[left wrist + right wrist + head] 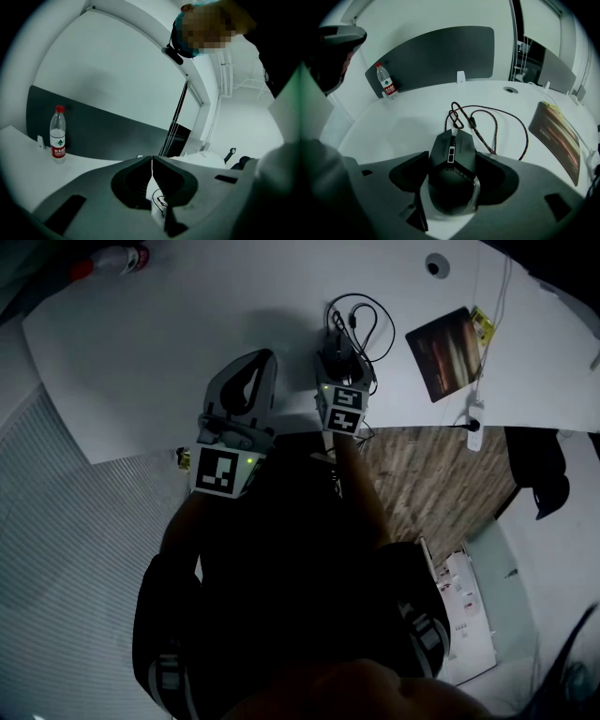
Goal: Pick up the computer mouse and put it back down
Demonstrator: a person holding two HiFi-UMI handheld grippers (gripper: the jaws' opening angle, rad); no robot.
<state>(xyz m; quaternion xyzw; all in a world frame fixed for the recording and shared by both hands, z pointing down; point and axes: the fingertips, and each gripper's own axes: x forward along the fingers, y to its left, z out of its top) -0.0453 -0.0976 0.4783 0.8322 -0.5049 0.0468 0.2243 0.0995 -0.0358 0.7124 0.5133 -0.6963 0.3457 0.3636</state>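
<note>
**Mouse on worktop, between spread right fingers**

Mouse (452,164) flat on worktop (408,126), cable (506,117) looped toward 12 o'clock. Right gripper (451,157) angled down over it, fingers (410,171) wide apart at 9 and 3 o'clock of the body, seemingly not pressing; probably put-down done, grip let go. Left gripper (152,161) off at 9 o'clock, fingers (131,180) closed on nothing, kept clear as spare.
</note>
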